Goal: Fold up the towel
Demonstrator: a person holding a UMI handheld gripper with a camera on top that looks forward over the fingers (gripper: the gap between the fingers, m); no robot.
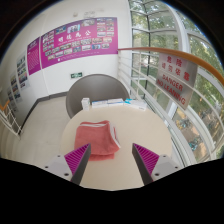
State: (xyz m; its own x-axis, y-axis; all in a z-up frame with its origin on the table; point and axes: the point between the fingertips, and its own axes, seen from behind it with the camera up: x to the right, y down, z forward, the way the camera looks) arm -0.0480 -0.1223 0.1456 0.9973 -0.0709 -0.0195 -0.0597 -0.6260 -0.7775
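1. My tool hangs above the round pale cream desk, fingers spread wide apart w/ nothing between them but bare desk surface.
2. Left finger's magenta pad and the right one both show clearly; neither presses on anything.
3. The pink-red soft cloth towel lies on the desk, bunched into a rough folded heap, just ahead of the tool and off toward the left finger.
4. The left fingertip overlaps the towel's near edge in my view; can't tell if it's touching or just hovering over it. The right finger is well apart from the towel.
5. Beyond the desk I see a dark grey round-backed chair at the far side, approx. opposite me.
6. Behind that, a white wall w/ a row of pink-and-white posters; text too small to read.
7. On the right side, tall windows w/ green foliage outside and a red banner hung along a railing.
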